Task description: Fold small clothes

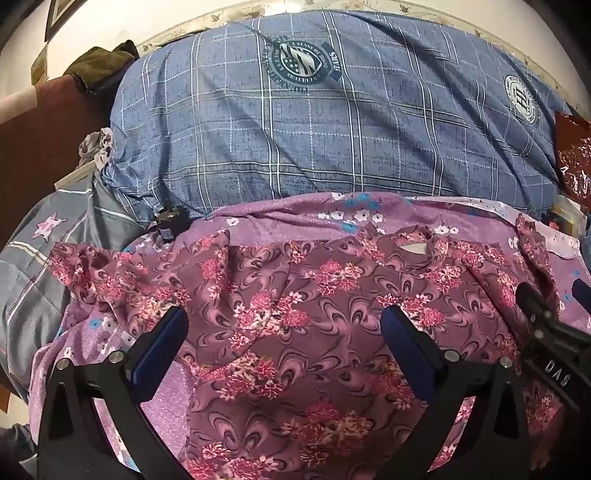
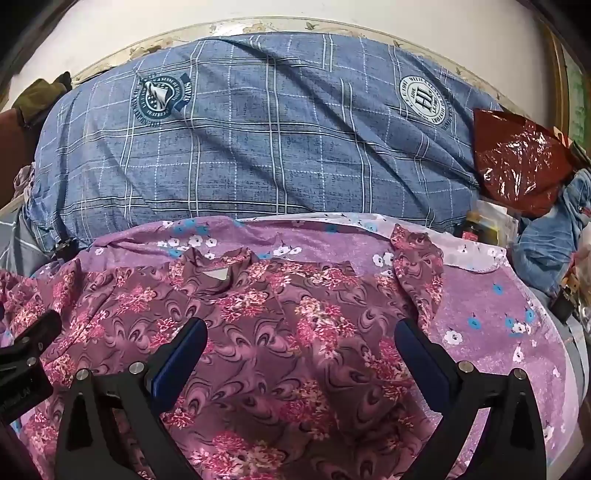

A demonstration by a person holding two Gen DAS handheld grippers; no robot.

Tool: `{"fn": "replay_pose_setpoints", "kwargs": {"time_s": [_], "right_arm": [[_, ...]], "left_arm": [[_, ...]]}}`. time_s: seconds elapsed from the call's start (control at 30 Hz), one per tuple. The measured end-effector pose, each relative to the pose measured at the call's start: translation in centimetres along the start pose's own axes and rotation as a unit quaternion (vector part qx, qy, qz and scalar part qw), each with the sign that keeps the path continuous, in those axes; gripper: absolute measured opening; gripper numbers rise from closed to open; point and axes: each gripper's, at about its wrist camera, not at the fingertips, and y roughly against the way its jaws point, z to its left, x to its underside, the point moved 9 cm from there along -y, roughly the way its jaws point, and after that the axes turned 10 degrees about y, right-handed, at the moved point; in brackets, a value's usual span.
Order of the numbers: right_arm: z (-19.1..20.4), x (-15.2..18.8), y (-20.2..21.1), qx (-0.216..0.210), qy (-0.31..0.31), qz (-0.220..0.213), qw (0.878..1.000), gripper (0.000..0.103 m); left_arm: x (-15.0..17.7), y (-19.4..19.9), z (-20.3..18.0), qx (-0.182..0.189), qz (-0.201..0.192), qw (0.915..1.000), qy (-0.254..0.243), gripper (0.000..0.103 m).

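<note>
Behind everything we see a pale wall [image 2: 258, 18] with a stained lower edge, and against it a big blue plaid duvet [image 1: 314, 122] printed with round crests, bundled along the back of the bed. In front of it lies a lilac sheet [image 2: 491, 332] dotted with small white and blue flowers, and spread flat on that sheet is the garment we are to fold: a mauve floral shirt [image 1: 303, 314], its neck opening with a pale label toward the duvet, one sleeve reaching left and the other bunched at the right.

Our left gripper [image 1: 284, 321] hovers over the middle of the shirt, tilted downward, its jaws spread wide with nothing between them. Our right gripper [image 2: 301, 332] hangs beside it over the shirt's right half, jaws equally wide and holding nothing; whether either pair touches the cloth we cannot tell.

At the far right a crinkled red plastic bag [image 2: 517, 162] rests against the duvet, with blue denim [image 2: 554, 229] heaped just beside it. At the far left we see a grey striped cloth [image 1: 48, 258] and an olive-green bundle [image 1: 99, 62].
</note>
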Motion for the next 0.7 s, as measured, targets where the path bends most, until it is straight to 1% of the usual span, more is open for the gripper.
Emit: {"fn": "replay_pose_setpoints", "kwargs": {"time_s": [0.07,0.17,0.23,0.3,0.33,0.37,0.43,0.5,0.57,0.6,0.63,0.67,0.7], "right_arm": [[-0.7,-0.1,-0.3,0.006,0.001,-0.001,1.000,0.101],[-4.0,-0.4,-0.9,0.006,-0.021,-0.003,1.000,0.101],[-7.5,-0.3,-1.9,-0.001,-0.059,-0.001,0.998,0.101],[-11.7,0.4,-3.4,-0.022,-0.121,0.006,0.992,0.099],[-13.7,0.5,-4.6,-0.039,-0.161,0.006,0.986,0.092],[-15.6,1.1,-5.6,-0.061,-0.205,0.010,0.977,0.089],[-18.8,2.7,-7.9,-0.098,-0.286,0.029,0.953,0.073],[-20.9,4.1,-9.9,-0.115,-0.345,0.045,0.930,0.066],[-21.7,4.5,-11.5,-0.133,-0.377,0.047,0.915,0.065],[-22.1,4.4,-12.7,-0.156,-0.402,0.047,0.901,0.065],[-22.2,4.1,-12.9,-0.156,-0.397,0.045,0.903,0.066],[-22.5,3.1,-13.4,-0.161,-0.393,0.031,0.905,0.068],[-22.6,2.3,-13.9,-0.156,-0.381,0.024,0.911,0.068]], "left_arm": [[0.4,-0.5,-0.1,0.004,0.013,0.9999,0.000,0.103],[1.0,-1.4,0.1,0.012,0.040,0.9991,0.005,0.103],[1.3,-2.2,0.6,0.010,0.056,0.9982,0.015,0.103],[1.4,-2.7,1.1,0.004,0.062,0.9979,0.019,0.103],[1.4,-3.0,1.3,0.000,0.065,0.9977,0.020,0.103],[1.5,-3.3,1.6,-0.004,0.067,0.9975,0.022,0.103],[1.6,-3.8,2.1,-0.008,0.073,0.9970,0.025,0.103],[1.7,-4.3,2.3,-0.010,0.080,0.9963,0.030,0.103],[2.1,-4.7,2.3,-0.011,0.087,0.9957,0.031,0.103],[2.2,-4.9,2.2,-0.013,0.088,0.9956,0.027,0.103],[2.4,-5.1,2.0,-0.016,0.090,0.9956,0.020,0.103],[2.6,-5.2,1.9,-0.018,0.092,0.9955,0.016,0.103],[2.7,-5.4,1.8,-0.020,0.093,0.9954,0.011,0.103]]}}
